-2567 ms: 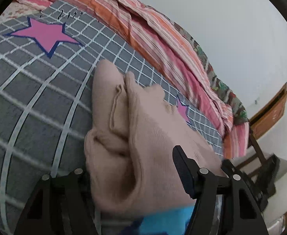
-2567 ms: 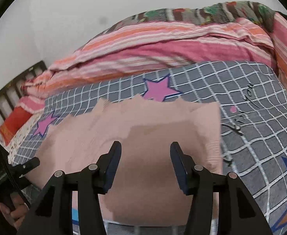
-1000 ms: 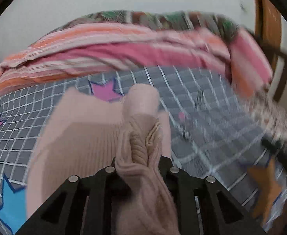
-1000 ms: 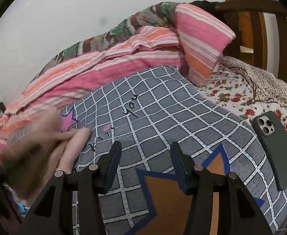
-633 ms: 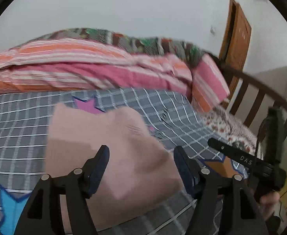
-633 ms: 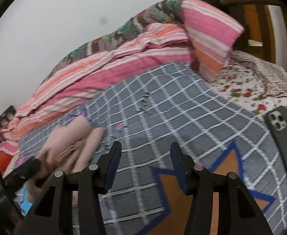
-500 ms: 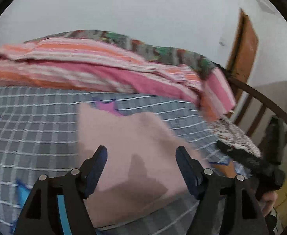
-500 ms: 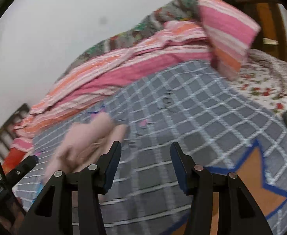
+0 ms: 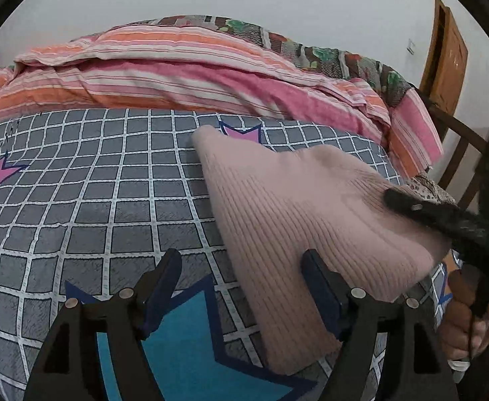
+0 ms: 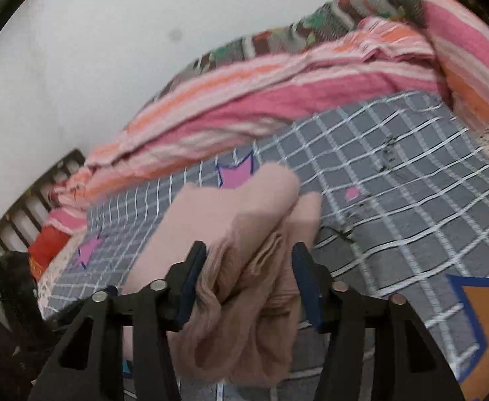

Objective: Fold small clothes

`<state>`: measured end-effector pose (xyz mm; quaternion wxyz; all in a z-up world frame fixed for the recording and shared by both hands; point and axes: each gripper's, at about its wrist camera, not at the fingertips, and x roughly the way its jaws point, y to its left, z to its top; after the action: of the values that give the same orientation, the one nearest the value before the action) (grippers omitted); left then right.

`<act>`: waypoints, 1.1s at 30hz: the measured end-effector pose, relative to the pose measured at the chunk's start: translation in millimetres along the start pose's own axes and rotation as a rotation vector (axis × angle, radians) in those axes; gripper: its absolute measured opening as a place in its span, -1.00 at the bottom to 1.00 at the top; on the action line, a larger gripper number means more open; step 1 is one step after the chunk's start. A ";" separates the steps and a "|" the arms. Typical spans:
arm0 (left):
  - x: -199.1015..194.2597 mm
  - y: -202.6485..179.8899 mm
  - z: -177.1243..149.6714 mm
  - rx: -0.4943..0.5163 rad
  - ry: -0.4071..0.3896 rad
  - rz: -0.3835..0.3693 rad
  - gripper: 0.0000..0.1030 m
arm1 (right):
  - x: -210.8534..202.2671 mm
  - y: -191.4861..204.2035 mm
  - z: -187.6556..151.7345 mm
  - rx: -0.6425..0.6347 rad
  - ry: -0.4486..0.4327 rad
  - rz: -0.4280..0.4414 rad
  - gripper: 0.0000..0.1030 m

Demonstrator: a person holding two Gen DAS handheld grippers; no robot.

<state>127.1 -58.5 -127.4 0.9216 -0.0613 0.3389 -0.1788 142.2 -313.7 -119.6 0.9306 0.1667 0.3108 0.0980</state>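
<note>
Half a second ago the left gripper (image 9: 241,287) hung over the flat pink sweater (image 9: 304,207) and the right gripper (image 10: 249,277) was off to the side over bare blanket; now the right one has swung in and bunched sweater sits between its fingers, jaws apart around the cloth, whether it pinches I cannot tell. The left gripper is released and holds nothing. The sweater lies on the checked blanket (image 9: 87,187) toward the bed's right side, its near end lifted. To fold well, I judge the right gripper should clamp all layers, carry them across and lay the edges even, while the left pins the far part. The striped quilt (image 9: 177,70) along the far edge leaves room; nothing blocks the fold
</note>
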 end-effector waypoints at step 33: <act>-20.0 67.2 30.5 -0.192 -0.063 -0.118 0.40 | 57.6 -42.1 0.1 0.227 0.253 0.192 -0.08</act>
<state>152.1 11.1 -107.9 0.9096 -0.1748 0.3212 -0.1972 190.9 -336.2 -166.6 0.8457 0.2860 0.4169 0.1707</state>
